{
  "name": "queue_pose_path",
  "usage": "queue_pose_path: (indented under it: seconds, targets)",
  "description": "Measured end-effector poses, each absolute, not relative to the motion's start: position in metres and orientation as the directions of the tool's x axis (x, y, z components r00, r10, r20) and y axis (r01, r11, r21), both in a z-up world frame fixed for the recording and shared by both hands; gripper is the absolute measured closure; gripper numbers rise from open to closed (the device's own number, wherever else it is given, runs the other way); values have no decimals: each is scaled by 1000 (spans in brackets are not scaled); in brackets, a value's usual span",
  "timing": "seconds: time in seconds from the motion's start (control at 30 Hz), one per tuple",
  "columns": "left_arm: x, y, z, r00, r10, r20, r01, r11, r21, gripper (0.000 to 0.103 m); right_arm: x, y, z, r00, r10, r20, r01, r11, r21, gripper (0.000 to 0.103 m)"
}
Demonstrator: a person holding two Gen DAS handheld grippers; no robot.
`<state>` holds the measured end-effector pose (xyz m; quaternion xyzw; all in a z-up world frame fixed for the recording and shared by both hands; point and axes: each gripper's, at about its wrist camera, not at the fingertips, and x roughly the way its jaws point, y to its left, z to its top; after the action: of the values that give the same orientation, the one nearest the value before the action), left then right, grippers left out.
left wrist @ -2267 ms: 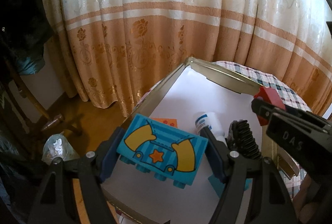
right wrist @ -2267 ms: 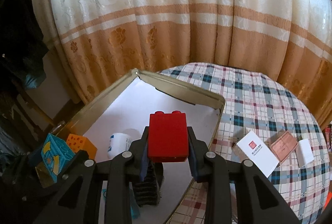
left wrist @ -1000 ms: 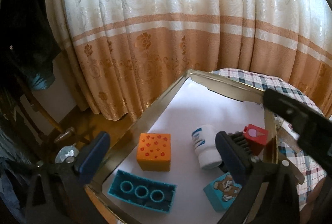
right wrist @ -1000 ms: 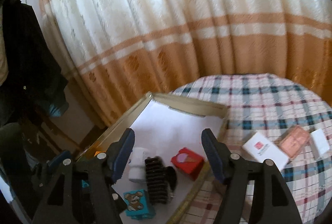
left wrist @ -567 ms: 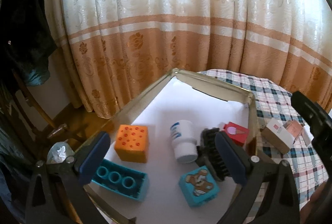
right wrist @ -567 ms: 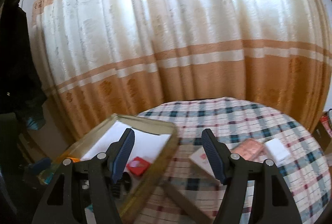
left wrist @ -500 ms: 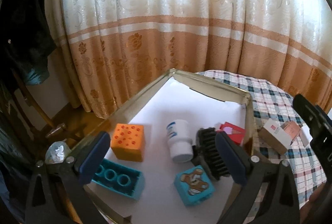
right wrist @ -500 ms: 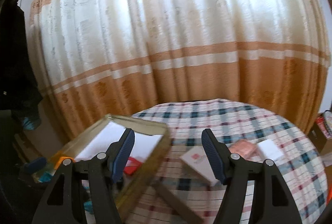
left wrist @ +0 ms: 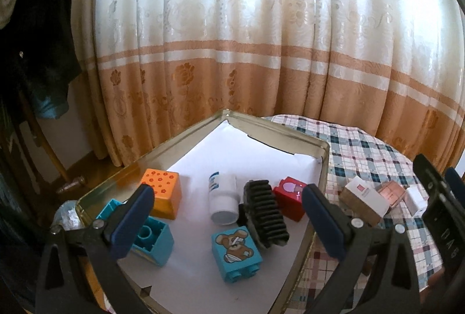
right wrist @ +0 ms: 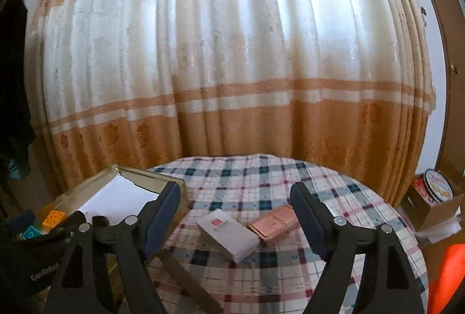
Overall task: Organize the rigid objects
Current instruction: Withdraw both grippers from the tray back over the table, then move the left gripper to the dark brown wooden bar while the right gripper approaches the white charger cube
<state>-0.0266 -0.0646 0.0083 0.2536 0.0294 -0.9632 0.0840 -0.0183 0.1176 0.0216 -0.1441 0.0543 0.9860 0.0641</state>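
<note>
A shallow metal tin (left wrist: pixel 270 126) lined with white paper sits on the left part of a round table covered in a plaid cloth (right wrist: pixel 261 186), in front of a cream and orange curtain (left wrist: pixel 247 52).

The left gripper (left wrist: pixel 226 215) hovers above the near end of the tin with its jaws spread wide and nothing between them. Inside the tin, an orange block with red flowers (left wrist: pixel 162 192) sits at the left, near the wall. Just nearer than it lies a turquoise block (left wrist: pixel 151 238), tipped so its hollow underside shows, partly hidden behind the left finger. A white bottle with blue lettering (left wrist: pixel 222 197) lies on its side in the middle. Just right of it, a black ribbed brush-like object (left wrist: pixel 266 212) stands on edge, touching a red block (left wrist: pixel 290 196) further right, close to the tin's right wall. A turquoise block with a bear picture (left wrist: pixel 235 253) rests nearest the camera, just beside the black object.

The right gripper (right wrist: pixel 235 215) hangs over the plaid cloth, right of the tin, its jaws likewise wide apart and empty. On the cloth beyond it lie a white box with a small red mark (right wrist: pixel 226 234) and, touching its right end, a pink box (right wrist: pixel 274 224). The left view also shows a small white box (left wrist: pixel 414 197) just right of the pink one.
</note>
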Motion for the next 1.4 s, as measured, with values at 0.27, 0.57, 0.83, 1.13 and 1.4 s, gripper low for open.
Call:
queue_pose_path:
  seconds: [0.27,0.57,0.83,1.13,1.4]
  targets:
    - [-14,-49,9,-893,-163,-420,176,-984,8,1,-11,145,19,-948,137,-289,-194,-965,179,23]
    - [-10,-33,13,-909,-145,-390,148,-989,21,1,0,167,22,-939,216,-269,-258,-957,132,23]
    - [-10,-17,9,-902,-104,-419,101,-994,29,1,9,193,23,-929,261,-262,-303,-943,135,23]
    - [-10,-2,9,-896,-75,-437,67,-997,32,1,15,215,22,-916,296,-270,-345,-926,156,23]
    - [-4,11,7,-890,-26,-456,13,-999,32,1,21,229,23,-908,323,-265,-374,-912,169,23]
